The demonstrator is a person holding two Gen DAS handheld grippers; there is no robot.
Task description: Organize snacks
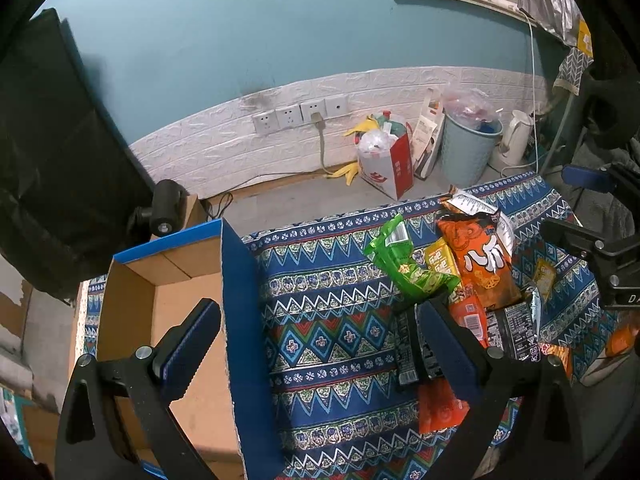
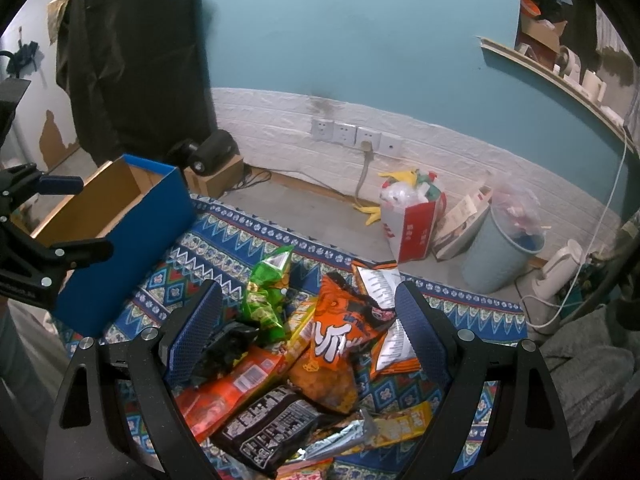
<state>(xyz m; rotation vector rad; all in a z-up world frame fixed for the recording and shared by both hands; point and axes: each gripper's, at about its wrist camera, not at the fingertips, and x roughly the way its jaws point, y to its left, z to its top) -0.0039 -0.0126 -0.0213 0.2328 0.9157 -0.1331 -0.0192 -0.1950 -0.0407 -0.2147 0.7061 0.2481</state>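
- Left wrist view: the left gripper (image 1: 320, 312) stands spread wide and grasps nothing; one finger hangs over the open cardboard box (image 1: 160, 300), the other sits at the near edge of the snack pile, against a black packet (image 1: 410, 356).
- The box has blue outer walls and a bare brown inside, and it rests on the left part of the bench (image 1: 328, 344), which is covered with a blue patterned cloth.
- The snacks lie heaped on the cloth, apart from the box: a green bag (image 1: 408, 268), an orange bag (image 1: 480, 264) leaning over a yellow packet (image 1: 440, 260).
- Right wrist view: the right gripper (image 2: 310, 312) is released too, its fingers (image 2: 200, 328) straddling the heap from above without closing on anything.
- Between them lie the green bag (image 2: 266, 292), the orange bag (image 2: 340, 328), a long orange-red packet (image 2: 228, 388) and a dark brown packet (image 2: 268, 428).
- Beyond the bench, on the floor by the wall, stand a red-and-white paper bag (image 2: 412, 220), a pale blue bin (image 2: 500, 248) and a white kettle (image 2: 556, 272).
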